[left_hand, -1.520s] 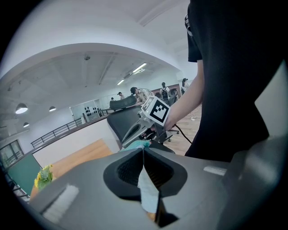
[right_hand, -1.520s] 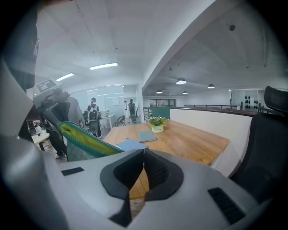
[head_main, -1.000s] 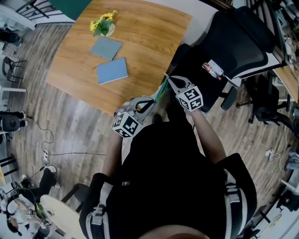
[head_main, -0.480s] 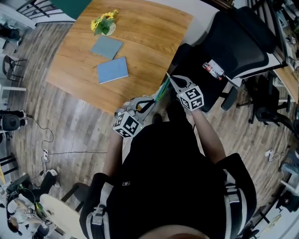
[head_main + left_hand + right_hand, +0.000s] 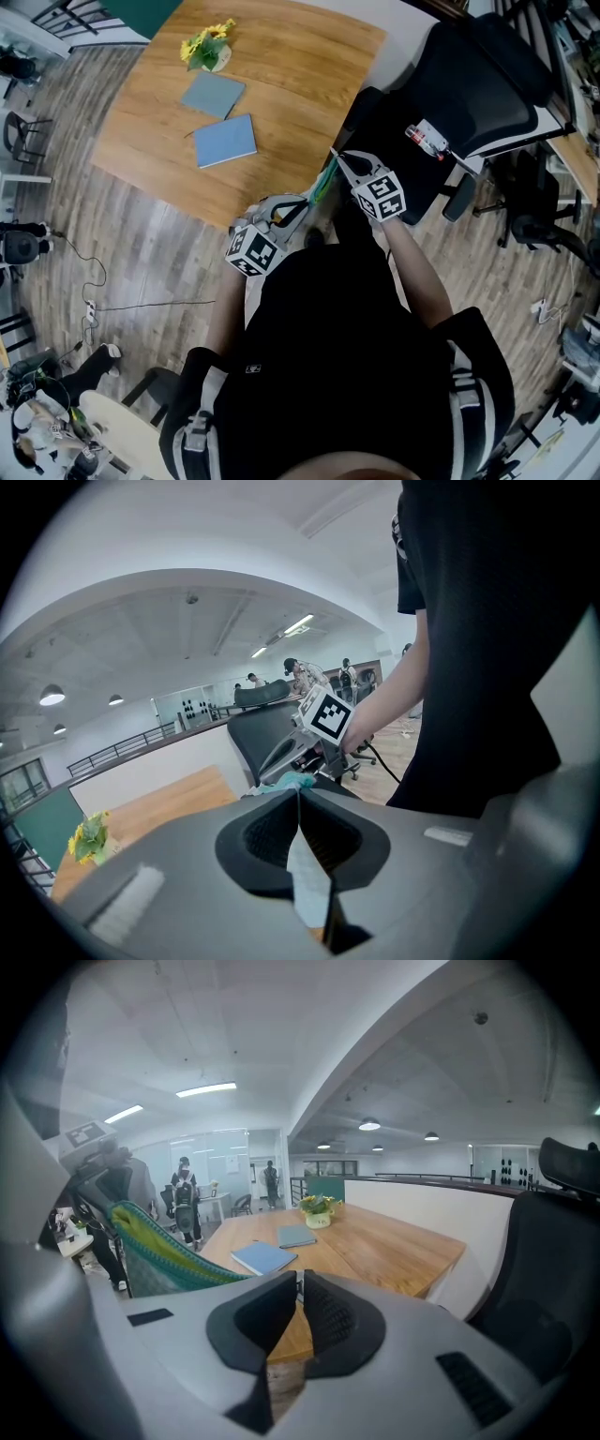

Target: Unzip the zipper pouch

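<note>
The zipper pouch (image 5: 322, 184), green and teal, hangs stretched between my two grippers, in front of the person's body, off the table's near edge. My left gripper (image 5: 298, 208) is shut on its lower end; teal fabric (image 5: 289, 782) shows at that gripper's tips (image 5: 298, 795). My right gripper (image 5: 337, 157) is at the pouch's upper end. Its jaws have just been opening and now stand a narrow slit apart (image 5: 300, 1283), with only a thin grey sliver showing at the tips. In the right gripper view the pouch (image 5: 159, 1252) rises to the left of the jaws.
A wooden table (image 5: 291, 75) lies ahead with two blue notebooks (image 5: 225, 141) (image 5: 213, 96) and a pot of yellow flowers (image 5: 208, 47). A black office chair (image 5: 469, 84) stands close on the right. Cables run over the floor at the left.
</note>
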`<state>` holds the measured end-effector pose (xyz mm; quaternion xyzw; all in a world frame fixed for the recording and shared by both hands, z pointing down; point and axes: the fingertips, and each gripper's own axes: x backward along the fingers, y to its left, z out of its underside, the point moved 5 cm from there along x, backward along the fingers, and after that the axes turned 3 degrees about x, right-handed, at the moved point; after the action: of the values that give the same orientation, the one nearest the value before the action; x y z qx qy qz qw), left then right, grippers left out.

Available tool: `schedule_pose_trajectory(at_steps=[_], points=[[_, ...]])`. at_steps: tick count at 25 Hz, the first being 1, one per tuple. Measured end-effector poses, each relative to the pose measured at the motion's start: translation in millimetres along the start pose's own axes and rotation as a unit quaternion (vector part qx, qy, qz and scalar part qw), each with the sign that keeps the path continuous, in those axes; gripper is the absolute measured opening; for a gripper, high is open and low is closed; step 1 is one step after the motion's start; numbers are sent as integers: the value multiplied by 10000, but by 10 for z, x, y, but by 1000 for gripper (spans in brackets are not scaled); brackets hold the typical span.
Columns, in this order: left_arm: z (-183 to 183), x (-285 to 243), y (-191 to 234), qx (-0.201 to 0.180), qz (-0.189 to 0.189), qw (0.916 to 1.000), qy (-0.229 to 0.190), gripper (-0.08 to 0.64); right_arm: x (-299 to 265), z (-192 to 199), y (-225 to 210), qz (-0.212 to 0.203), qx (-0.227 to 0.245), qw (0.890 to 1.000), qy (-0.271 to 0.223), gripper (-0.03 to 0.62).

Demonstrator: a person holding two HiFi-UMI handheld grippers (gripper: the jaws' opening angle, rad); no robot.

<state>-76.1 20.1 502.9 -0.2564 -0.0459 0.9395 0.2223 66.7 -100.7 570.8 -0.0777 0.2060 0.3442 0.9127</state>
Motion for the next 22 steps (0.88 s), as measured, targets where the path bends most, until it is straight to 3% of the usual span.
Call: schedule_pose_trajectory(at_steps=[12,22], points=[[118,37,-1,116,-79,9999,87,11,26,39,82,-132,-94,9999,28,46],[197,57,45,219,-283,9993,120,12,119,168,207,-434,63,9987,253,3]])
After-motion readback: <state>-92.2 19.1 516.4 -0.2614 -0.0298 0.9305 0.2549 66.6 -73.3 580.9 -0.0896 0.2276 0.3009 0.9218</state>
